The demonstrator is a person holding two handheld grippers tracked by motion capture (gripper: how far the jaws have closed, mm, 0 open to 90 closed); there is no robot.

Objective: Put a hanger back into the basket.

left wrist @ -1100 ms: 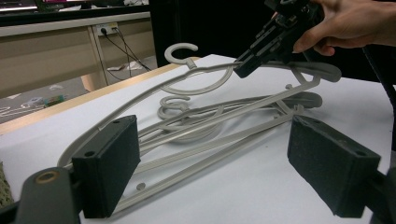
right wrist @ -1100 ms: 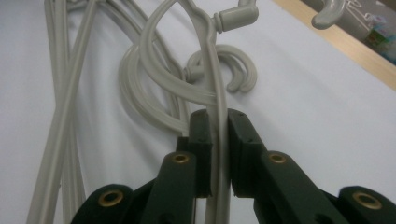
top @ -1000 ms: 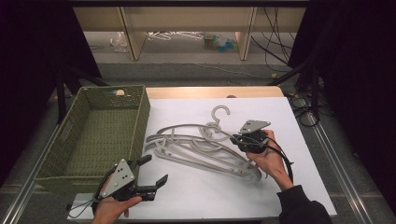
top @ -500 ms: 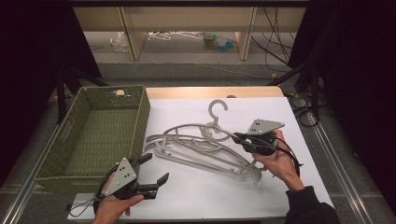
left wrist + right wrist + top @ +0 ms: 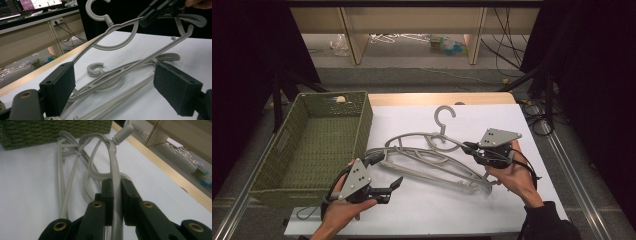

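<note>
The grey hanger (image 5: 439, 142) is clamped, tilted above the surface (image 5: 492, 210), by the right claw (image 5: 469, 148); the left claw (image 5: 387, 172) is held level, agape and empty.

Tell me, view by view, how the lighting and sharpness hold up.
High view: white table cover evenly lit, dark surroundings, mildly soft. Left gripper view: near pads softly blurred, lifted hanger sharper. Right gripper view: pads clamping the hanger's arm crisp, basket and floor beyond softer; no glare.
</note>
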